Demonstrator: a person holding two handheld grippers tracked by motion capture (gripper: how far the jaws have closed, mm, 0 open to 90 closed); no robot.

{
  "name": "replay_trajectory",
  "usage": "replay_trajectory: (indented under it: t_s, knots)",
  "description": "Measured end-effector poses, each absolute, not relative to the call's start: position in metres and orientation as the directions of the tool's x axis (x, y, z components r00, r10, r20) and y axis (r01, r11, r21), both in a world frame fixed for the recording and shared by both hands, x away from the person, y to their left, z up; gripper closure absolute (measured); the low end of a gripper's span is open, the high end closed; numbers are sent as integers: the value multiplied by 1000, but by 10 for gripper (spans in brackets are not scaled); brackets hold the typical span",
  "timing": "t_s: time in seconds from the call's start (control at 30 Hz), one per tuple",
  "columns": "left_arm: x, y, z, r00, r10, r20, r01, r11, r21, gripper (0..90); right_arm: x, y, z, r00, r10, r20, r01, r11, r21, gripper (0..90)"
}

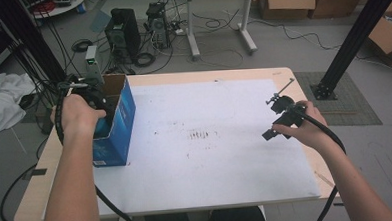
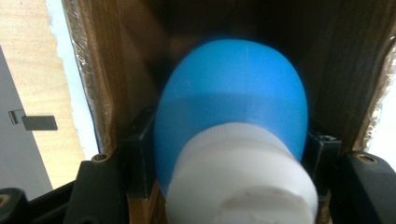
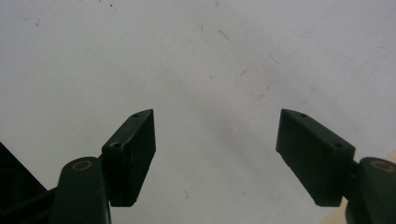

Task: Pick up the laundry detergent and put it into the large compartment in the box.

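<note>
Reaching into the open blue cardboard box [image 1: 115, 125] near the table's left edge, the left gripper [image 1: 94, 97] is clamped on a blue egg-shaped plastic bottle with a white screw cap [image 2: 232, 116] — jaws pressed against its two sides, seen in the left gripper view. Bottle: inside the box, between brown cardboard walls, cap end toward the camera, blurred at close range. Box: upright on the white sheet [image 1: 211, 155] that covers the light wooden table [image 1: 35, 190], its top open, just inside the sheet's left border. Left hand [image 1: 76, 114]: wrapped round the gripper at the box's mouth.

Right gripper [image 1: 279, 118]: near the table's right edge, held in the right hand [image 1: 307, 128] above the white sheet, well apart from the box — jaws spread wide with nothing between them, bare scuffed sheet beneath in the right gripper view. Black cables trail from both grippers toward the table's near edge.
</note>
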State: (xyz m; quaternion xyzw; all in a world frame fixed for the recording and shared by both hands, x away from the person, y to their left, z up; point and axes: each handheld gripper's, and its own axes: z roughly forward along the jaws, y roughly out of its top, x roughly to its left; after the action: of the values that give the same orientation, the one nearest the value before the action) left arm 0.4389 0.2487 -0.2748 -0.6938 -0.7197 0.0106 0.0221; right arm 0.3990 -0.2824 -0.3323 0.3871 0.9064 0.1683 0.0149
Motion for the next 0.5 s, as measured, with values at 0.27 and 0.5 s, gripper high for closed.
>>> replay_trajectory:
  t_s: [0.27, 0.5]
  knots:
    - [438, 249, -276, -28, 999, 17, 999, 28, -42, 369, 397, -283, -332, -699, 708, 105, 698, 642, 316, 286]
    - [438, 246, -277, -12, 1000, 25, 999, 13, -36, 366, 396, -284, -332, -698, 708, 106, 699, 643, 313, 285]
